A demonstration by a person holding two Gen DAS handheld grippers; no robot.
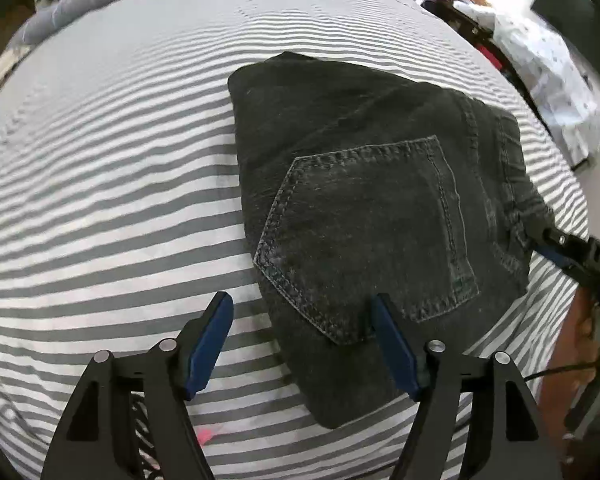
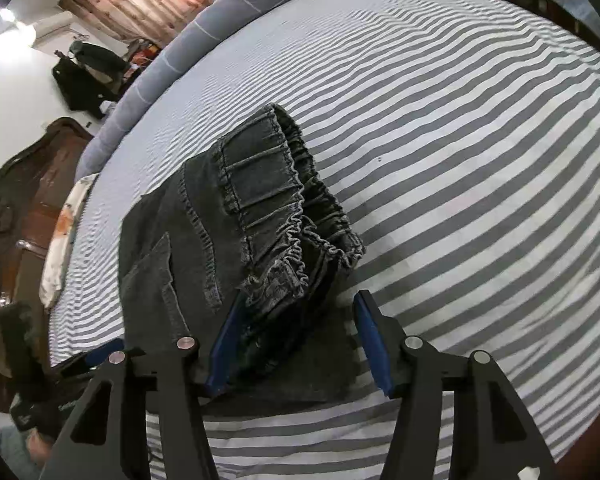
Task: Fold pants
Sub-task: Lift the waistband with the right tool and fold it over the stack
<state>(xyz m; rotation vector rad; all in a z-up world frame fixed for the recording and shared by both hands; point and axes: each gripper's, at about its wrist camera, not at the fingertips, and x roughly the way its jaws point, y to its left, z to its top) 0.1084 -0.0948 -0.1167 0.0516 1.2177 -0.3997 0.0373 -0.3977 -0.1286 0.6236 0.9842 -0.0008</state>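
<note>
Black denim pants (image 1: 364, 200) lie folded into a compact stack on the striped bed, back pocket (image 1: 364, 236) facing up. My left gripper (image 1: 302, 308) is open at the stack's near left edge, its right finger over the denim, its left finger over the sheet. My right gripper (image 2: 296, 308) is open at the elastic waistband end (image 2: 292, 216), with the folded layers between its fingers. The right gripper's tip also shows in the left wrist view (image 1: 556, 240) at the stack's right edge.
The bed has a grey-and-white striped sheet (image 1: 120, 200). A grey pillow (image 2: 204, 36) lies along the far edge. A wooden door (image 2: 28, 200) and hanging clothes stand beyond the bed. Patterned bedding (image 1: 552, 80) lies to the right.
</note>
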